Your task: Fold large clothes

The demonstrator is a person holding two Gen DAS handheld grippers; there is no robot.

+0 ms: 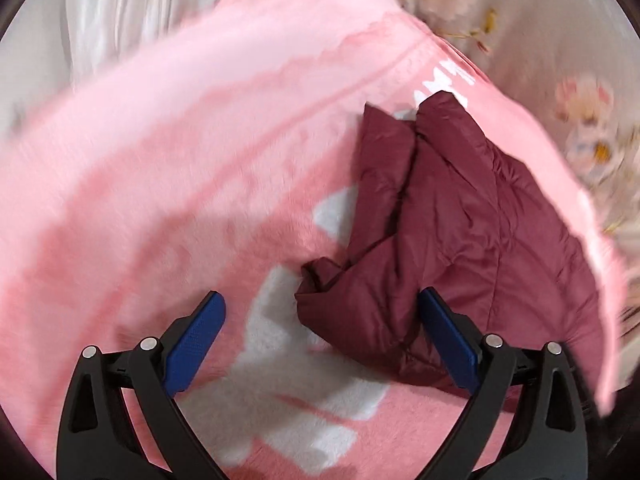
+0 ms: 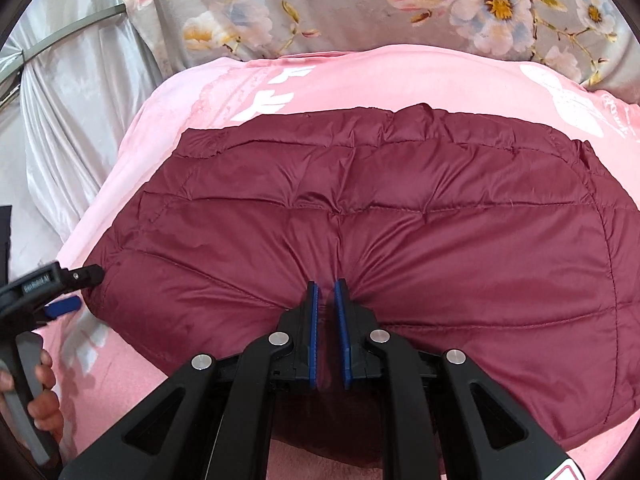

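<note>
A maroon quilted puffer jacket point(image 2: 400, 220) lies spread on a pink blanket point(image 2: 168, 120) with white print. My right gripper point(image 2: 325, 292) is shut on a pinch of the jacket's near edge, and the fabric puckers toward its blue pads point(image 2: 313, 320). In the left wrist view the jacket point(image 1: 452, 216) looks bunched and folded on the blanket point(image 1: 160, 140), and the picture is blurred. My left gripper point(image 1: 324, 312) stands open just above the blanket, with a crumpled corner of the jacket reaching between its fingers but not pressed. The left gripper point(image 2: 60, 292) also shows beside the jacket's left corner.
A grey floral sheet point(image 2: 360, 8) covers the bed beyond the blanket. Shiny silver fabric point(image 2: 80, 100) hangs at the left. A hand point(image 2: 44, 392) holds the left gripper's grey handle at the lower left.
</note>
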